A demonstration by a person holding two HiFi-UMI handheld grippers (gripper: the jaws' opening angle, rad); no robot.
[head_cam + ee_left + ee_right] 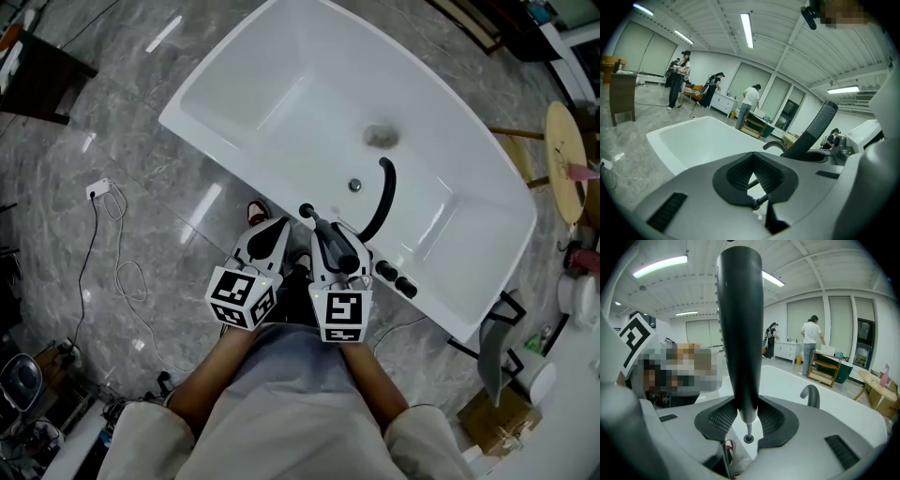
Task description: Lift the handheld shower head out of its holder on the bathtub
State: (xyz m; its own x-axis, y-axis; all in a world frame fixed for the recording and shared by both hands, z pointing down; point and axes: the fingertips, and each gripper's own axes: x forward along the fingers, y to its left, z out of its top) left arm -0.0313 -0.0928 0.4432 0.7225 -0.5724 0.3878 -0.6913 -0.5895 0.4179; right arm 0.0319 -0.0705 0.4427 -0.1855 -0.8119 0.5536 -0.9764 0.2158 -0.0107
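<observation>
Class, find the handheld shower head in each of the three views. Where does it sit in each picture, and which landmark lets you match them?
Head view: handheld shower head just below centre, in the right gripper.
Left gripper view: right of centre, a dark slanted bar.
Right gripper view: centre, upright between the jaws.
Shared landmark: the curved tub spout.

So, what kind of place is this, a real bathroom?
Probably not. It looks like a big workshop or test hall. The white bathtub stands free on a grey floor with a loose cable beside it, and strip lights hang over people working behind.
</observation>
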